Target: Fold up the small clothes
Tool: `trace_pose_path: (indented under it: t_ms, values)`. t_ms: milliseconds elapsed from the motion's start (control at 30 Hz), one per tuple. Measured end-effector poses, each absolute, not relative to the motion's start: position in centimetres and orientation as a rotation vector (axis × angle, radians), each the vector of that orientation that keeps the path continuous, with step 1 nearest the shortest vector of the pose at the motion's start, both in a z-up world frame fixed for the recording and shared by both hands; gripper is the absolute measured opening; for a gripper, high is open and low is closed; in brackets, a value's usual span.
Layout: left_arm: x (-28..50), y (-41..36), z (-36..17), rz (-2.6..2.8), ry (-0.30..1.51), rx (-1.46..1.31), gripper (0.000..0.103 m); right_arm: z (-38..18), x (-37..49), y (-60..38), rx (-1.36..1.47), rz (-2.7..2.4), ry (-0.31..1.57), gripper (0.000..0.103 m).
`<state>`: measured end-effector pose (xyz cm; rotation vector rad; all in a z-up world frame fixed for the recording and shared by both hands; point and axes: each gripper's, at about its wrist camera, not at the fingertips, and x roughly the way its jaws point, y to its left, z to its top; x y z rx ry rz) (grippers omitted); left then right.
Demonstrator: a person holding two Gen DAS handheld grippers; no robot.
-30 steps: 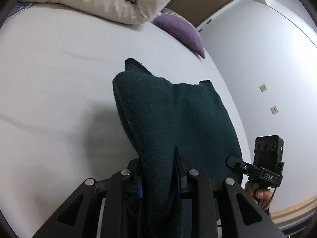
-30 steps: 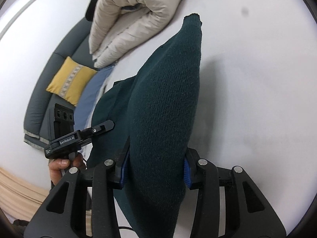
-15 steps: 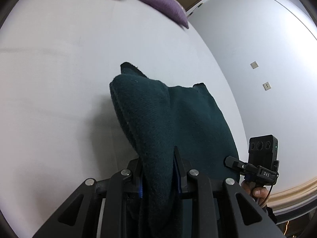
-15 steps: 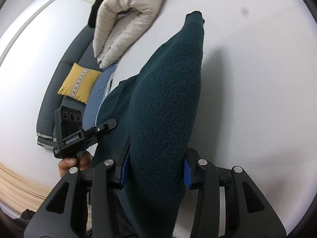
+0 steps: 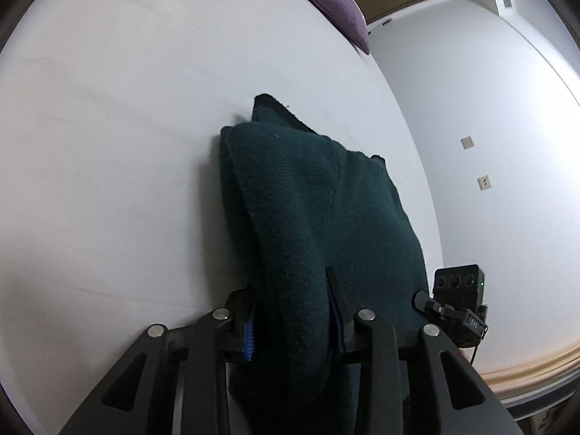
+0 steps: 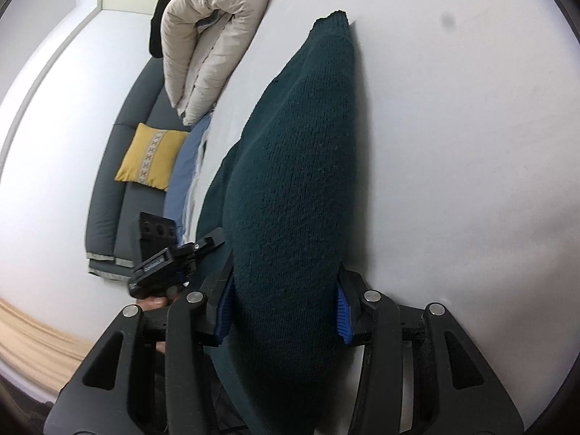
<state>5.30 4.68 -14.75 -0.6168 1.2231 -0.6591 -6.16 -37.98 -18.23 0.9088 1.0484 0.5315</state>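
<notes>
A dark teal knitted garment (image 5: pixel 326 210) hangs between both grippers over the white bed (image 5: pixel 108 145); its far end touches the sheet. My left gripper (image 5: pixel 290 311) is shut on one bunched corner of it. My right gripper (image 6: pixel 286 304) is shut on the other corner of the garment (image 6: pixel 297 166), which fills the space between its blue pads (image 6: pixel 342 313). The right gripper also shows at the lower right of the left wrist view (image 5: pixel 453 308), and the left gripper shows at the lower left of the right wrist view (image 6: pixel 170 261).
A purple cushion (image 5: pixel 333 3) lies at the bed's far edge by a wall. A folded beige duvet (image 6: pixel 206 43) lies at the far left of the bed. A grey sofa (image 6: pixel 119 195) with a yellow cushion (image 6: pixel 152 156) stands beyond the bed's left side.
Both grippers have come lower and closer to the bed with the garment still held. The garment's far end now rests folded on the sheet.
</notes>
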Motion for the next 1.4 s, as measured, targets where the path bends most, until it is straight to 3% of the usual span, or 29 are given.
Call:
trace_pose_path:
  t_ms: [200, 467, 633, 833, 933, 1100, 1200, 1267, 1400]
  values:
    - [4.2, 5.5, -13.1, -0.577, 1.18, -0.571, 0.04, -17.4, -6.1, -37.7, 0.896, 0.475, 1.076, 0.046]
    - [-1.3, 4.4, -5.1, -0.581, 0.946, -0.325, 0.04, -11.2, -9.0, -38.5, 0.799, 0.383, 0.978, 0.049]
    - [-3.0, 1.7, -9.1, -0.695, 1.045, -0.269, 0.04, -9.6, -10.1, -35.7, 0.842, 0.624, 0.946, 0.049]
    - [-2.6, 3.0, -11.7, -0.772, 1.071, -0.378, 0.038, -15.9, -10.7, -35.2, 0.979, 0.656, 1.061, 0.045]
    - [-2.4, 4.0, -12.3, -0.81, 1.078, -0.435, 0.035, -17.4, -11.5, -36.3, 1.026, 0.686, 1.029, 0.04]
    - [-2.4, 6.0, -12.4, -0.817, 1.069, -0.542, 0.033, -17.9, -13.5, -37.6, 1.044, 0.679, 0.995, 0.042]
    - [-3.2, 6.2, -10.5, -0.757, 1.02, -0.479, 0.043, -17.2, -14.9, -39.2, 1.03, 0.616, 0.973, 0.045]
    - [-4.9, 6.1, -8.0, -0.645, 0.946, -0.346, 0.065, -15.9, -16.0, -40.9, 0.993, 0.542, 0.945, 0.048]
    - [-7.8, 5.0, -4.2, -0.502, 0.783, -0.176, 0.08, -11.9, -17.5, -41.7, 0.85, 0.399, 0.866, 0.051]
